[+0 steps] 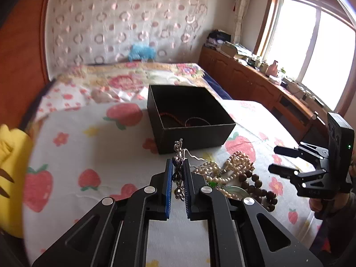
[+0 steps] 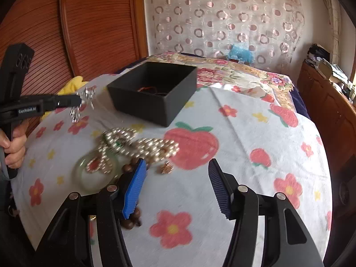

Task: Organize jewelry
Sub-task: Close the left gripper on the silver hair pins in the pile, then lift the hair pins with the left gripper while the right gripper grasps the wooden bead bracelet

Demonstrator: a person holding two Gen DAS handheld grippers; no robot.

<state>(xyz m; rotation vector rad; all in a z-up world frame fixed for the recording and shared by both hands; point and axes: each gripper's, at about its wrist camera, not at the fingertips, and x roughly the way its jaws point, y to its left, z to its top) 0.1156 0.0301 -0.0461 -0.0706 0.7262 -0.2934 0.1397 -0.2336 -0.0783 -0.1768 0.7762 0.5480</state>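
The left gripper (image 1: 178, 166) has its ribbed blue pads (image 1: 169, 178) pinched tight on a silver chain (image 1: 179, 153) of glittering faceted links, which hangs clear of the bed in the right wrist view, a loose end dangling below the fingers. A square black box (image 1: 191, 120) of matte card sits open on the sheet (image 1: 89, 138), a soft white cloth printed with strawberries and flowers; thin reddish cords lie coiled on the box's floor. Beside the box is a tangled heap: strands of round cream pearls (image 2: 142, 144), a smooth pale-green bangle (image 2: 98, 173) and dark wooden beads (image 1: 260, 189). The right gripper (image 2: 178, 184) hovers over the sheet just beside this heap, its jaws spread about halfway with nothing between them.
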